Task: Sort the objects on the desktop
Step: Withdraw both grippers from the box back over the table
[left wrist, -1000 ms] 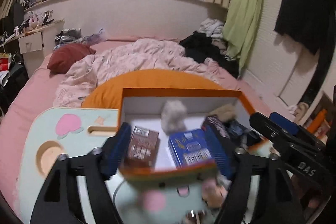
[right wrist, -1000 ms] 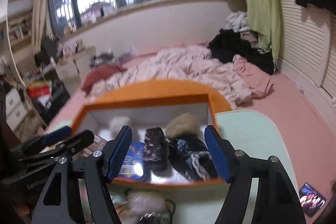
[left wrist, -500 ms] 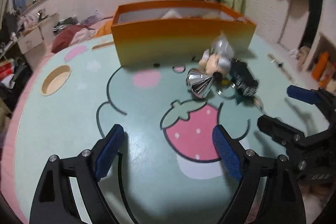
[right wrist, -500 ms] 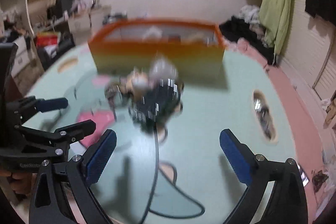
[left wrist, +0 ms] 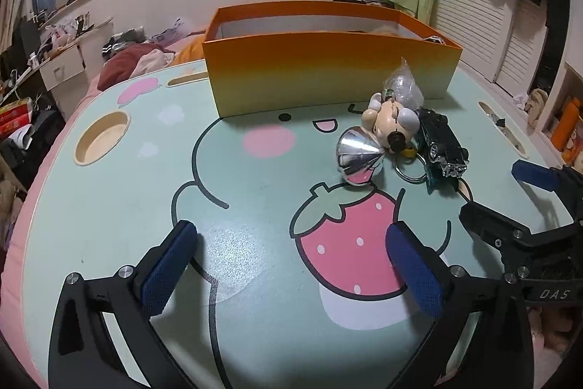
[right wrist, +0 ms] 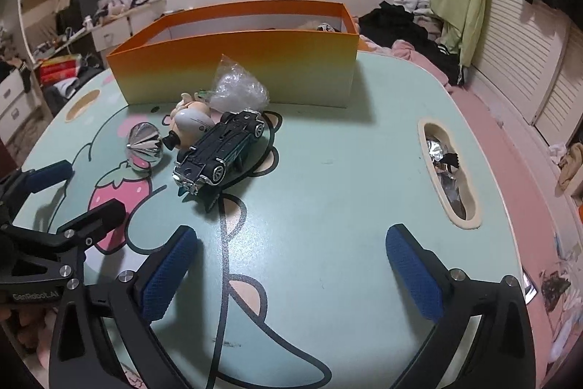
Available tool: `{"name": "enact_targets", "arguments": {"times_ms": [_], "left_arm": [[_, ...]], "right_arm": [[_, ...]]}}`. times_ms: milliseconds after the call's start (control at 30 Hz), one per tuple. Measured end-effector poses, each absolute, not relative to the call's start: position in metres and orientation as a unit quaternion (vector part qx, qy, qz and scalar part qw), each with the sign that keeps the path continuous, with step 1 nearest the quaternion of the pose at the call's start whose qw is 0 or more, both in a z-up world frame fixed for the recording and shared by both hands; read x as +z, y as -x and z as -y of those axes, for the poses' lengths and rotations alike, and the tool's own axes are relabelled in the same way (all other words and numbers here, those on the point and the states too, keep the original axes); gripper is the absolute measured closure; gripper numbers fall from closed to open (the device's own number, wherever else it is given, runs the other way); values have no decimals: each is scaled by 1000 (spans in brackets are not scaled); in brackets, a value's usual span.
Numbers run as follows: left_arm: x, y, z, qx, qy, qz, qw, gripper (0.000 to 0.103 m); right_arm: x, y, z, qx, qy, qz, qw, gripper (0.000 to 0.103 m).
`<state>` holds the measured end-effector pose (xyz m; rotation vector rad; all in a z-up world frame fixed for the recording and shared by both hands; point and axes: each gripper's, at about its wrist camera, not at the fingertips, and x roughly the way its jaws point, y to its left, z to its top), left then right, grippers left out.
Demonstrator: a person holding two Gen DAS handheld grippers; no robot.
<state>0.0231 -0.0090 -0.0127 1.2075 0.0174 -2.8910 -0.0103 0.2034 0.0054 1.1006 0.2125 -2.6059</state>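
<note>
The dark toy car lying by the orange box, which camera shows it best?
The right wrist view: the dark toy car lies large, near centre, full length visible. In the left wrist view it sits smaller toward the right, foreshortened.

The orange box (left wrist: pixel 328 75) wall hides its contents; the table slot's (right wrist: pixel 448 170) items are unclear.

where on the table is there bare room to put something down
Bare: between the toy car and the slot, and between the round cup hole and the silver cone. Crowded: the cluster in front of the orange box.
</note>
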Motion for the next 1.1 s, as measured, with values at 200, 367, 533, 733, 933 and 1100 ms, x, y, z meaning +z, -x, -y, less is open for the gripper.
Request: {"name": "enact_targets", "arguments": {"times_ms": [200, 367, 533, 733, 933, 1100], "left_arm": [[-13, -23, 9, -923, -385, -6, 4, 0], [-13, -23, 9, -923, -385, -6, 4, 0], [-13, -23, 9, -923, -385, -6, 4, 0], [-13, -23, 8, -923, -385, -6, 4, 0], [-13, -23, 8, -923, -385, -6, 4, 0], [-13, -23, 8, -923, -384, -5, 4, 0]], "right_arm": [[5, 8, -203, -908, -383, -75, 152, 0], [5, 8, -202, -908, -383, -75, 152, 0], [5, 8, -202, -908, -383, -75, 152, 0], [5, 7, -202, -908, -383, -75, 152, 0], [4, 7, -202, -908, -383, -75, 152, 0], [4, 7, -202, -908, -382, -75, 152, 0]]}}
